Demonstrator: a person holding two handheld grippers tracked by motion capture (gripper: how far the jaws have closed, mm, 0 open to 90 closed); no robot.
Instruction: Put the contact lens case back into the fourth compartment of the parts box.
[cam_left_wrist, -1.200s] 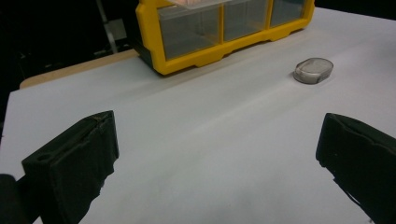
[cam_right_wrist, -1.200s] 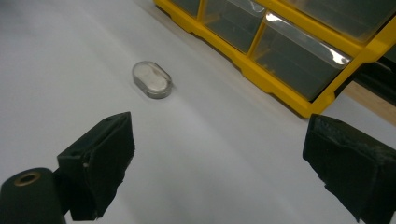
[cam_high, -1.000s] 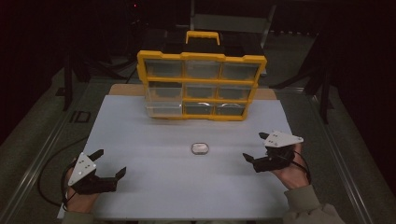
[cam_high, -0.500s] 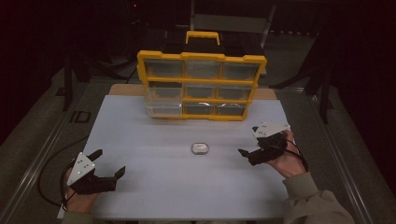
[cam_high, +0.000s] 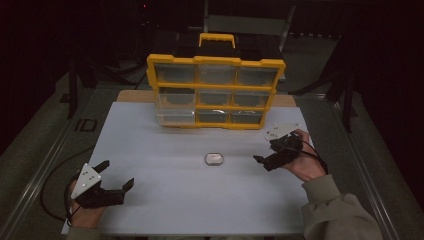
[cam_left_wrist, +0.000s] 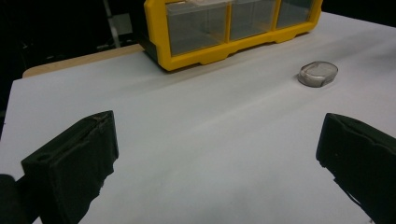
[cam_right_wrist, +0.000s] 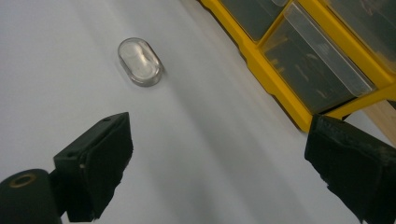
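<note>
A small clear oval case (cam_high: 214, 159) lies flat on the white table top (cam_high: 160, 145), just in front of the yellow organizer (cam_high: 216, 63) with clear drawers. My right gripper (cam_high: 263, 151) hovers to the right of the case, open and holding nothing, its jaws pointing left at it. In the right gripper view the case (cam_right_wrist: 140, 61) lies beyond the left jaw of that gripper (cam_right_wrist: 219, 149), and the organizer (cam_right_wrist: 261, 56) runs along the upper right. My left gripper (cam_high: 116, 175) rests open at the near left corner. Its own view has the case (cam_left_wrist: 318, 73) far off between the wide jaws.
The organizer (cam_left_wrist: 205, 58) stands upright at the back of the table, its drawers shut. A wooden board edge (cam_high: 132, 95) shows behind the white sheet. Metal rails (cam_high: 45, 165) run along both sides of the table. A cable (cam_high: 47, 192) trails from the left gripper.
The right gripper has moved left and slightly forward toward the oval case, turning its jaws to point at it. The left gripper and the case have stayed put.
</note>
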